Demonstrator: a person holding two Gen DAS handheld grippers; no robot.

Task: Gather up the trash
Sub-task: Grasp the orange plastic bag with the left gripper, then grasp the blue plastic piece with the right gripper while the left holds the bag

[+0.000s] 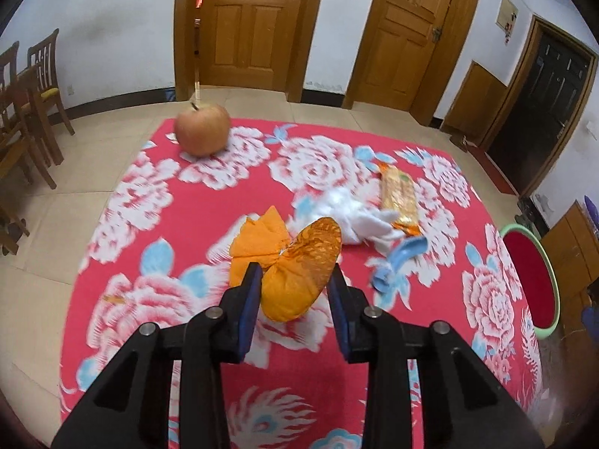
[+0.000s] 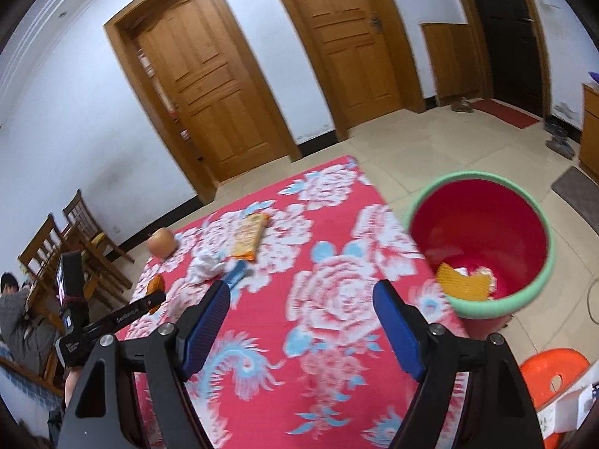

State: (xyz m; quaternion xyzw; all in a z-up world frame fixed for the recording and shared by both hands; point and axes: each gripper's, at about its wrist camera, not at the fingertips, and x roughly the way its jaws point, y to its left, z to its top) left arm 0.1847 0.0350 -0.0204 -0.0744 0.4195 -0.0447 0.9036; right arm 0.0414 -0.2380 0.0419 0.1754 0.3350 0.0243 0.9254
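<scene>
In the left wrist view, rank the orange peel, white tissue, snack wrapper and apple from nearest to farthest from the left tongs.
1. Orange peel, between the left tongs.
2. White tissue, ahead, slightly right.
3. Snack wrapper, farther right.
4. Apple, far left corner.
</scene>
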